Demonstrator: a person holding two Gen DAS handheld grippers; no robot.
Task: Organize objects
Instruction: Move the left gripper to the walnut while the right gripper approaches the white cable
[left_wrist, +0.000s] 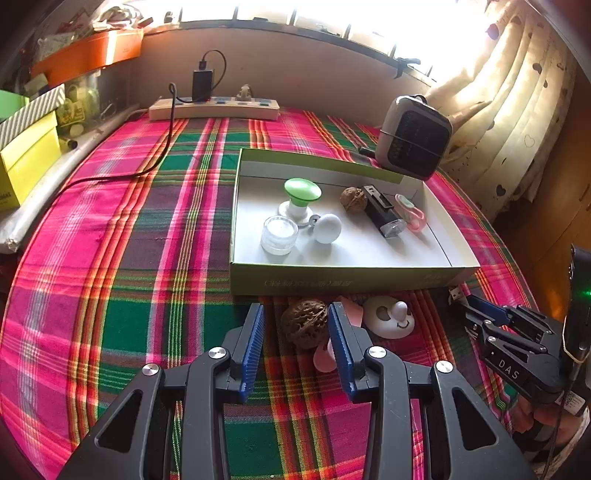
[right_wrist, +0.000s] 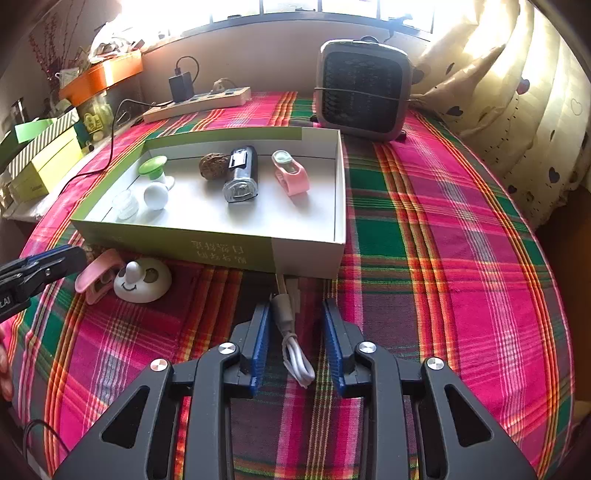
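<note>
Left claw (left_wrist: 295, 347) sits open around the walnut (left_wrist: 304, 323) at lower centre; right claw (right_wrist: 297, 343), open too, straddles the white cable (right_wrist: 293, 347) lengthwise.

cloth: a pink, green and orange plaid tablecloth (left_wrist: 147, 229) covers the desk
power strip: a beige power strip (left_wrist: 214, 108) lies at the far edge, a black charger (left_wrist: 202, 84) plugged in
fan: a grey desk fan (right_wrist: 364, 88) stands far right, just beyond the tray
curtain: a cream curtain (right_wrist: 517, 110) with heart prints hangs on the right
boxes: yellow box (left_wrist: 26, 162) stacked far left, orange box (left_wrist: 92, 53) above
</note>
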